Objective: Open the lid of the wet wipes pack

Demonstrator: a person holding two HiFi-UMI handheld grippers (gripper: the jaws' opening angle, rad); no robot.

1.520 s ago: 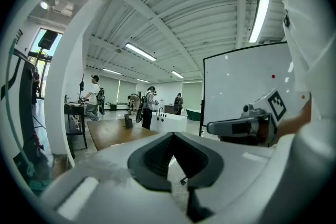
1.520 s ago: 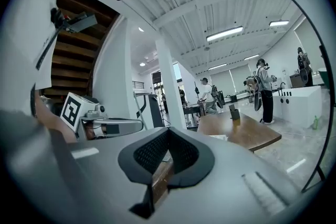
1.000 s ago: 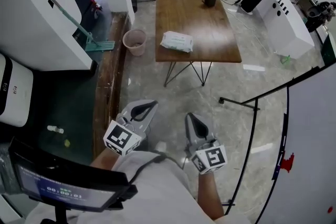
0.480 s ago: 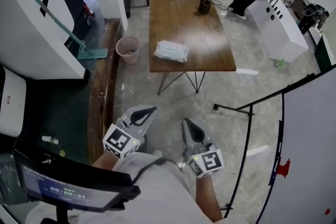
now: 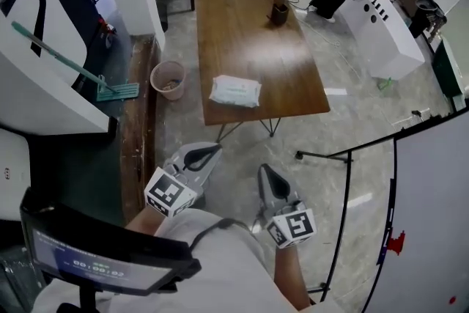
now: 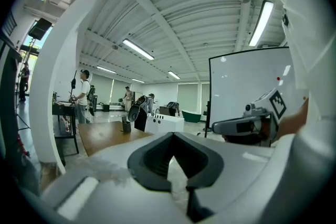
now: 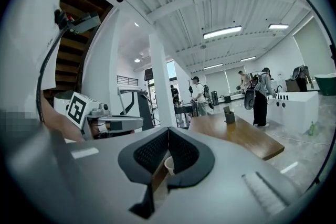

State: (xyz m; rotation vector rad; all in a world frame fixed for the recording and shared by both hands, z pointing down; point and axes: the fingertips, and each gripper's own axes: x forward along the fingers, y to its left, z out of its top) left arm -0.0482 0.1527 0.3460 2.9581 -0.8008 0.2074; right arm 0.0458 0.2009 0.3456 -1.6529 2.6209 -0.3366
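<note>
Head view: wipes pack (image 5: 234,91) print unreadable

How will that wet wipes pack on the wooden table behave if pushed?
Probably soft: the wet wipes pack looks crinkled and pillowy. It lies flat, so tipping seems unlikely. On the glossy table it may slide.

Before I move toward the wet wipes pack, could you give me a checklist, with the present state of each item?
1. The wet wipes pack lies on the table: ok.
2. Its lid found: cannot tell, too small.
3. The left gripper is empty, jaws together: ok.
4. The right gripper is empty, jaws together: ok.
5. Both grippers within reach of the pack: not ok, they are short of the table.
6. The dark holder stands apart from the pack: ok.
</note>
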